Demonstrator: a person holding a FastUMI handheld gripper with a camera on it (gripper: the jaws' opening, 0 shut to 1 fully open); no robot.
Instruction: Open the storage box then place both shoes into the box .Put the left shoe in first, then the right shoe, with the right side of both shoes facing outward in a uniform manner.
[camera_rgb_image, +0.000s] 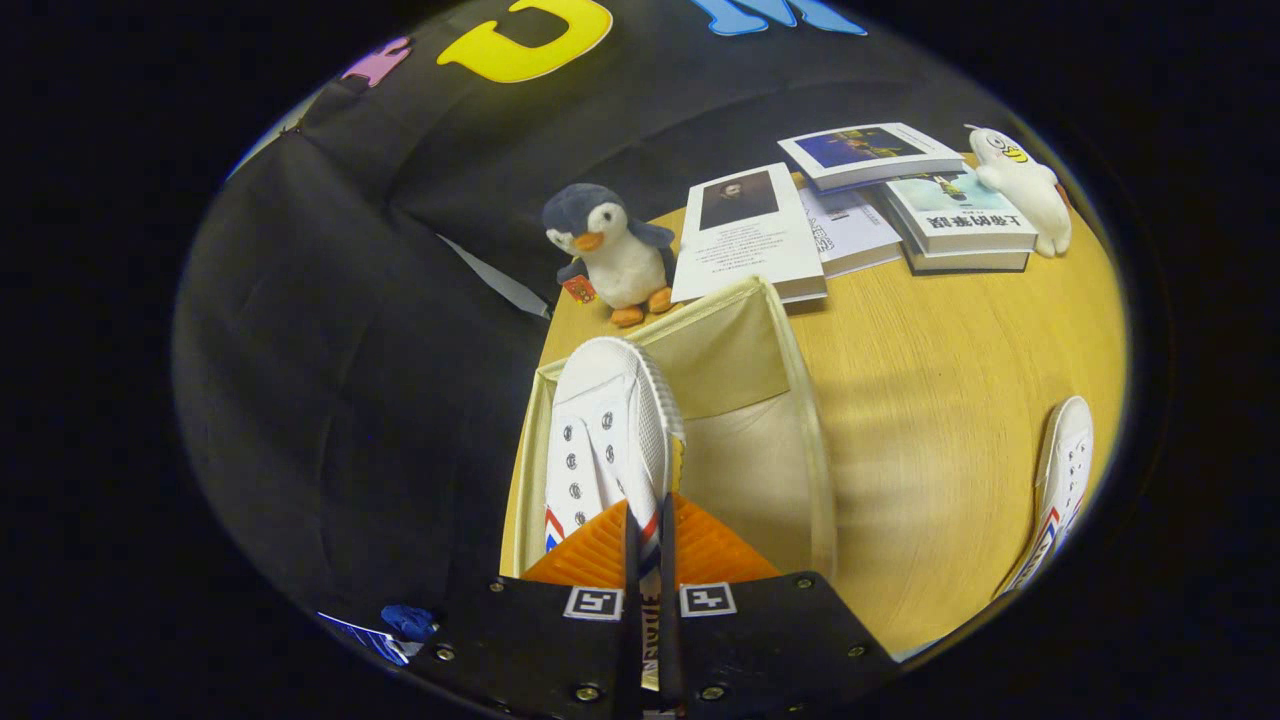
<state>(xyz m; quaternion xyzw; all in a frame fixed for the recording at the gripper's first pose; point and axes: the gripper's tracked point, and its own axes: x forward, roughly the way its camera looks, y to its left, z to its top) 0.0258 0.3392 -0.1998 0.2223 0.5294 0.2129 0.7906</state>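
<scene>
A white canvas shoe (605, 430) with red and blue stripes hangs over the open cream fabric storage box (810, 440), toe pointing away from me, along the box's left wall. My gripper (648, 540) is shut on the shoe's heel collar, both fingers pressing a thin edge of it. The box's inside (745, 470) to the right of the shoe is bare. The other white shoe (1062, 480) lies on the wooden table far off to the right of the box, on its side.
Beyond the box stand a plush penguin (610, 250), several books (750, 235) and a stack of books (960, 225) with a white plush toy (1025, 185). The table's left edge (530, 400) runs close beside the box; black cloth hangs past it.
</scene>
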